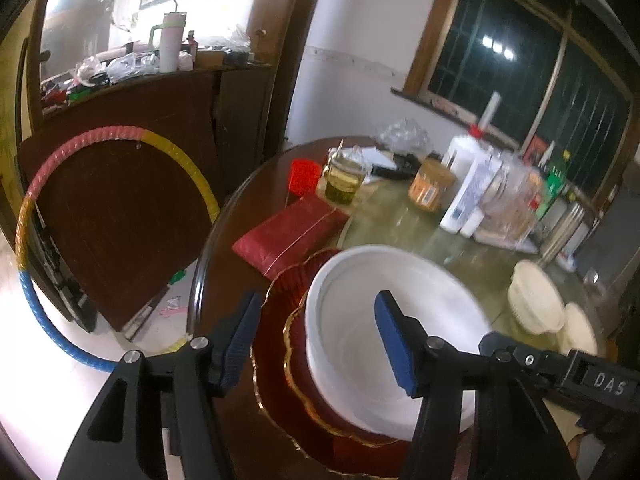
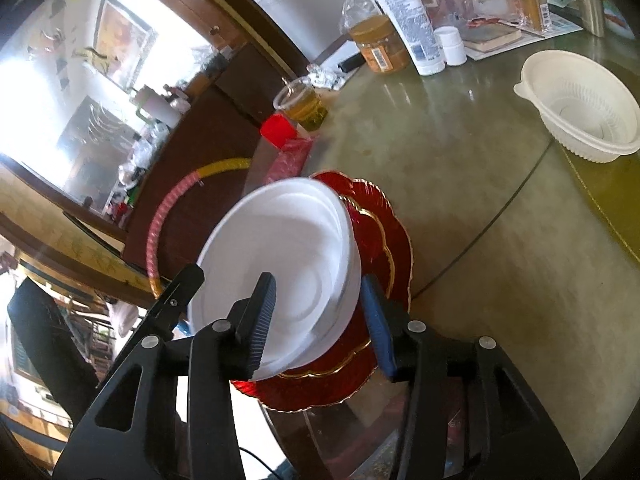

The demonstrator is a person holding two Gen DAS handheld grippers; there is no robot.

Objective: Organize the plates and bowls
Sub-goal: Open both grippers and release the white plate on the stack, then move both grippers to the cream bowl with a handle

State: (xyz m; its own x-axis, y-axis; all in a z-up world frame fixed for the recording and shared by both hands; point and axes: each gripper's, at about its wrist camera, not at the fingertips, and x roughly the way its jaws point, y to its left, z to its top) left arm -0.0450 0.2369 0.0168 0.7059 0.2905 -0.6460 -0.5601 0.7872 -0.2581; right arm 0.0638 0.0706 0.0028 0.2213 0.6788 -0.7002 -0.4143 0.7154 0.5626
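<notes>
A white bowl sits on a stack of red plates with gold rims at the near edge of the round glass-topped table. My left gripper is open and straddles the bowl's left wall: one blue pad is inside the bowl, the other stands clear outside it. My right gripper is open too and straddles the opposite wall, with one pad inside and one just outside. A ribbed cream bowl stands apart to the right, and a second cream one lies beside it.
Behind the plates lie a red packet, a glass of tea, an orange-labelled jar, a white tube and clutter by the window. A coloured hoop leans on a folded table to the left, beyond the table's edge.
</notes>
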